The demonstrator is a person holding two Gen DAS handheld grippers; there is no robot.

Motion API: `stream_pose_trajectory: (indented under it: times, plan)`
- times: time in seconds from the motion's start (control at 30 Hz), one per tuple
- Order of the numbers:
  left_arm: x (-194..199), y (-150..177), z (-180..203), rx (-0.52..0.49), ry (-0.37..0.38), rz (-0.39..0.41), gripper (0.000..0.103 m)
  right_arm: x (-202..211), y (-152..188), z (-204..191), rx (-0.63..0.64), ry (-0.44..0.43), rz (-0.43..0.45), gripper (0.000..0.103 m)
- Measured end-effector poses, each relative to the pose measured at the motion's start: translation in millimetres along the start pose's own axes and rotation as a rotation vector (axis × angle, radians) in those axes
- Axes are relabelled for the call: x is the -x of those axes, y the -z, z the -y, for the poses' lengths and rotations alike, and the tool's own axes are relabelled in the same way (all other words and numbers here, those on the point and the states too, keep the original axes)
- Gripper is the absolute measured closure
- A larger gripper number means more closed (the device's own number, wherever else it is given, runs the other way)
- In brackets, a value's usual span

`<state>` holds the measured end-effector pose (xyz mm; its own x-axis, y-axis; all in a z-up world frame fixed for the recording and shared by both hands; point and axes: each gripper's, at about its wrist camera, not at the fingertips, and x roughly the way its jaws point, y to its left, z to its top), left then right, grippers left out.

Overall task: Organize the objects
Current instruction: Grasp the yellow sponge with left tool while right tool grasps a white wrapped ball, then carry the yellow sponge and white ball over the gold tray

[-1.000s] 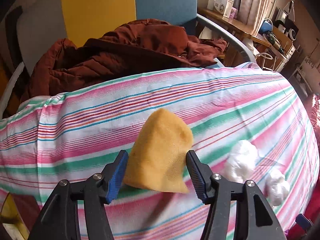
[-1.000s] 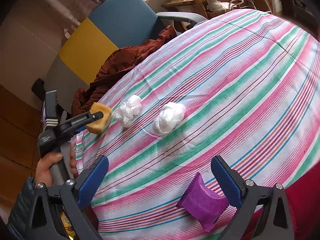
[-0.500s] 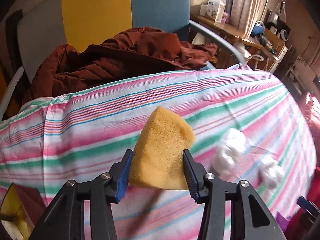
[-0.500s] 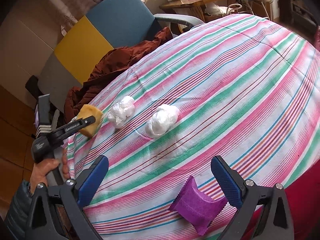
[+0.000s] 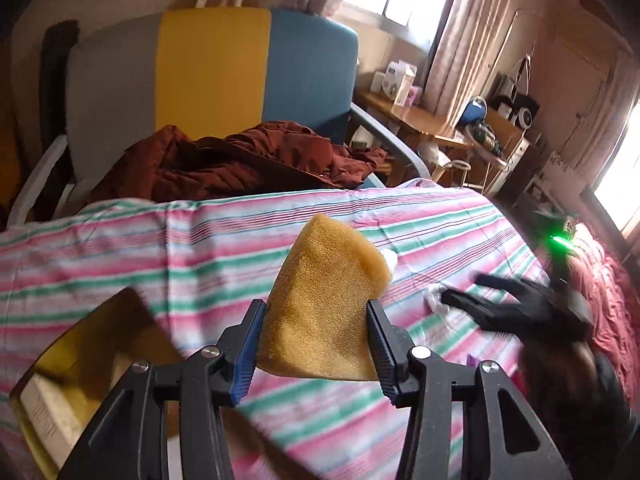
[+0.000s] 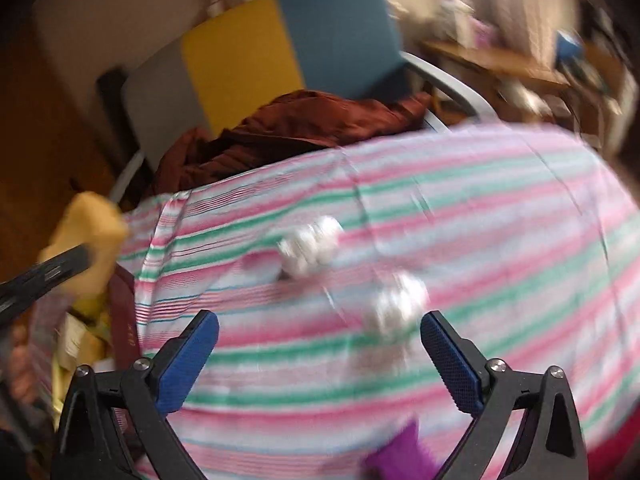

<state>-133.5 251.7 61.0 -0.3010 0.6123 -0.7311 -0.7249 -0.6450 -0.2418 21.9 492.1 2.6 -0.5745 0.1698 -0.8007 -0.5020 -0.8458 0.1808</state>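
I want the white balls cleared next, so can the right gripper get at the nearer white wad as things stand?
Probably yes: the right gripper, its jaws closing with nothing between them, hovers near the nearer white wad, which lies unobstructed on the striped cloth.

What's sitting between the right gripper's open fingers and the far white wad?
In the right wrist view, the nearer white wad lies between the right gripper, whose jaws are closing on nothing, and the far white wad; otherwise only striped cloth.
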Motion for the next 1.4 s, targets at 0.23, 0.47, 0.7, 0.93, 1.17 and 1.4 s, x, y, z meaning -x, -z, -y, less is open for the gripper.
stream_pose_trajectory:
  times: [0.23, 0.47, 0.7, 0.93, 1.17, 1.4]
  plan:
    - [44.3, 38.7, -45.4, 0.094, -0.048, 0.037, 0.053, -87.5, -30.3, -10.2, 0.128, 0.035, -0.18, 0.015]
    - [48.7, 82.3, -79.3, 0.198, -0.112, 0.005, 0.053, -135.3, -44.7, -7.7, 0.084, 0.034, -0.238, 0.044]
    - [55.0, 109.2, -95.0, 0.277, -0.131, 0.003, 0.053, -114.2, -28.9, -19.2, 0.125, 0.044, -0.19, 0.065]
    - [76.8, 118.8, -99.2, 0.299, -0.138, 0.053, 0.053, -63.6, -8.5, -45.4, 0.18, -0.006, -0.104, 0.065]
    - [109.9, 133.2, -118.2, 0.361, -0.174, 0.112, 0.053, -19.4, 19.4, -101.8, 0.239, -0.144, -0.044, 0.065]
    - [139.5, 159.7, -140.5, 0.429, -0.222, 0.151, 0.053, 2.4, 50.1, -175.2, 0.304, -0.295, -0.017, 0.065]
